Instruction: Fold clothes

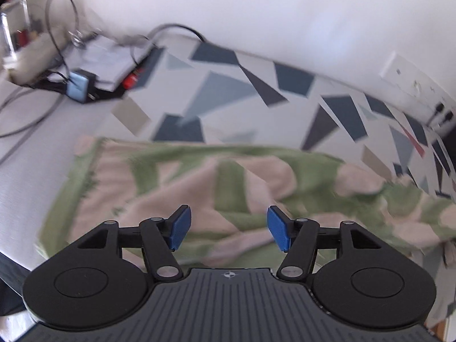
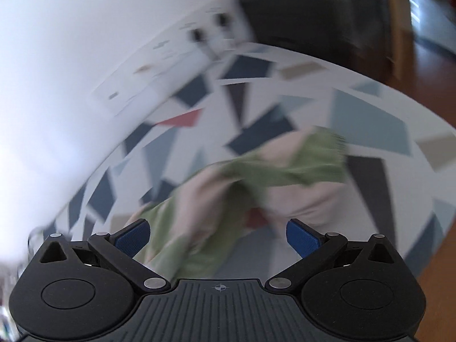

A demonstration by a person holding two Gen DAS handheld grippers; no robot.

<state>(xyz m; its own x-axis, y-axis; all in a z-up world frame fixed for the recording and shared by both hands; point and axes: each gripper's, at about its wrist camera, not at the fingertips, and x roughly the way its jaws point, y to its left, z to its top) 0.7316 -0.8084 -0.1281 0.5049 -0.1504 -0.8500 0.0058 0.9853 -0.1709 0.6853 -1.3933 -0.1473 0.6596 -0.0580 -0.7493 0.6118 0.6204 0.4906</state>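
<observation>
A white wall [image 1: 256, 5] runs behind a table under a patterned cloth [image 1: 228, 91] of blue, grey and red shapes. On the cloth lies the garment [image 1: 199, 176], green and pink, crumpled and unfolded; in the right view it [image 2: 256, 176] bunches up in folds. The left gripper [image 1: 228, 228] is above its near edge, blue pads wide apart and empty. The right gripper [image 2: 218, 238] is likewise spread, holding nothing. At the far left corner sit a box [image 1: 108, 59] and cables [image 1: 59, 20].

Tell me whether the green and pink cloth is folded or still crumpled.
Crumpled, not folded. The green and pink cloth lies in loose, uneven bunches on the patterned table cover; both views show irregular ridges and no straight fold.
</observation>
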